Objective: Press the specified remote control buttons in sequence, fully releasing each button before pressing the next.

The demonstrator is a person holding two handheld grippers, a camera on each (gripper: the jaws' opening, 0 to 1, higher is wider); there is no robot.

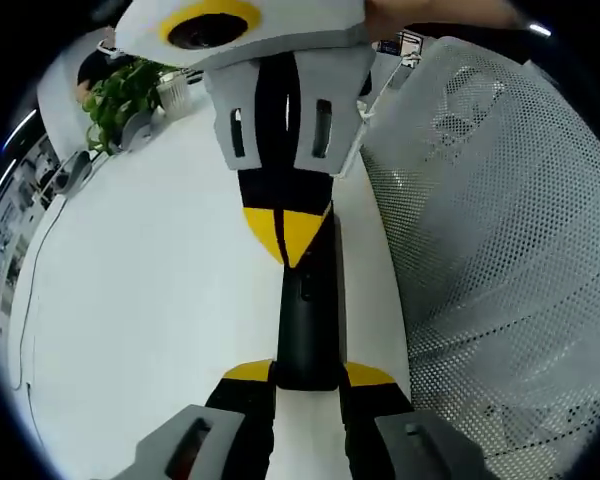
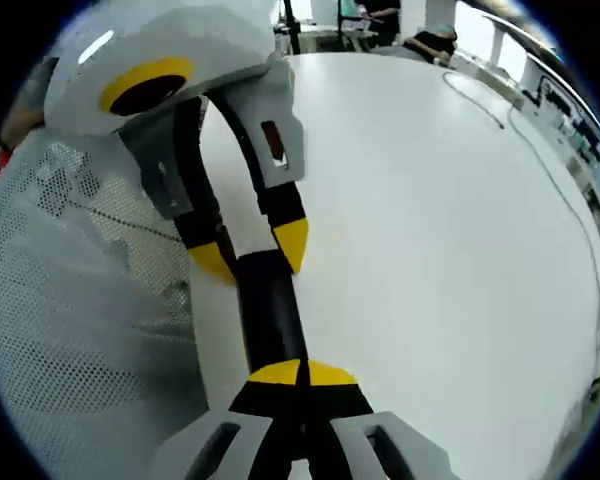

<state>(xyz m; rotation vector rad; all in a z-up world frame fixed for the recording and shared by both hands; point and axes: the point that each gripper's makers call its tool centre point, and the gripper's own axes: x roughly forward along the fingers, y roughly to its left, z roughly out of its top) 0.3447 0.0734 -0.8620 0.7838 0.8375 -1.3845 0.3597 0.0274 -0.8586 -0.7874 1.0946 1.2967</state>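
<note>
Near end of the black remote control covered between the left gripper jaws; far end under the closed yellow tips of the right gripper. Buttons too dark and small to tell apart. Mesh chair back cut off beside the jaws. Potted plant far beyond the jaws, blurred.

The remote was black; tool tips yellow; worktop white; mesh chair white, perforated.
</note>
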